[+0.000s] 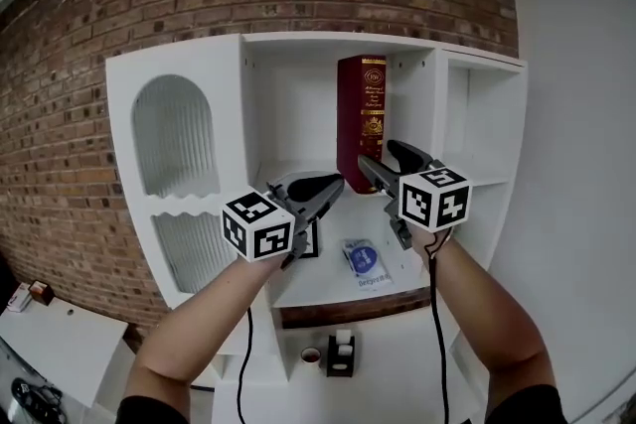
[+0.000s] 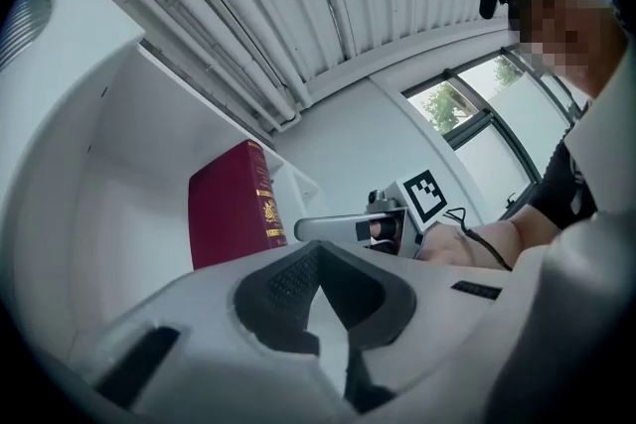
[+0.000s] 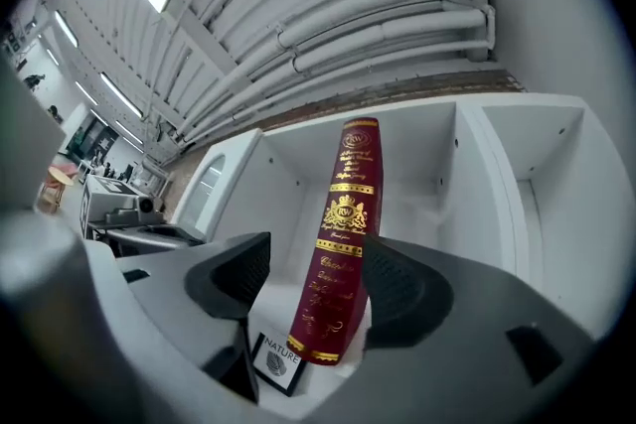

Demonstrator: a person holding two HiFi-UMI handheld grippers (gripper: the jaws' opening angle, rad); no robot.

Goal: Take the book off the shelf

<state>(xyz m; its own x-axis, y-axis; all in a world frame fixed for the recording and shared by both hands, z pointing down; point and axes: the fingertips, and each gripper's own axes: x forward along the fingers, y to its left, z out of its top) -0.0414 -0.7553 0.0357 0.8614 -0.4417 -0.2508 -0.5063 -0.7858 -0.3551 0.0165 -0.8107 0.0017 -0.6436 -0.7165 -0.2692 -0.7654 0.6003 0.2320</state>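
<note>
A dark red book [image 1: 362,119] with gold lettering stands upright in the middle compartment of the white shelf unit [image 1: 199,55]. My right gripper [image 1: 378,166] is level with the book's lower half, just in front of it. In the right gripper view the book's spine [image 3: 343,253] shows between the spread jaws, and the pads [image 3: 234,278] do not press on it, so the gripper [image 3: 318,285] is open. My left gripper [image 1: 331,185] hovers to the left of the book, pads together and empty. The left gripper view shows its tips [image 2: 316,258] meeting, with the book [image 2: 234,213] beyond.
A small "NATURE" card [image 1: 308,241] and a blue-and-white packet [image 1: 363,259] lie on the shelf board under the grippers. An arched ribbed niche [image 1: 174,139] is at the left, narrow compartments [image 1: 477,129] at the right. Small items [image 1: 341,353] sit on the lower shelf. A brick wall [image 1: 60,114] stands behind.
</note>
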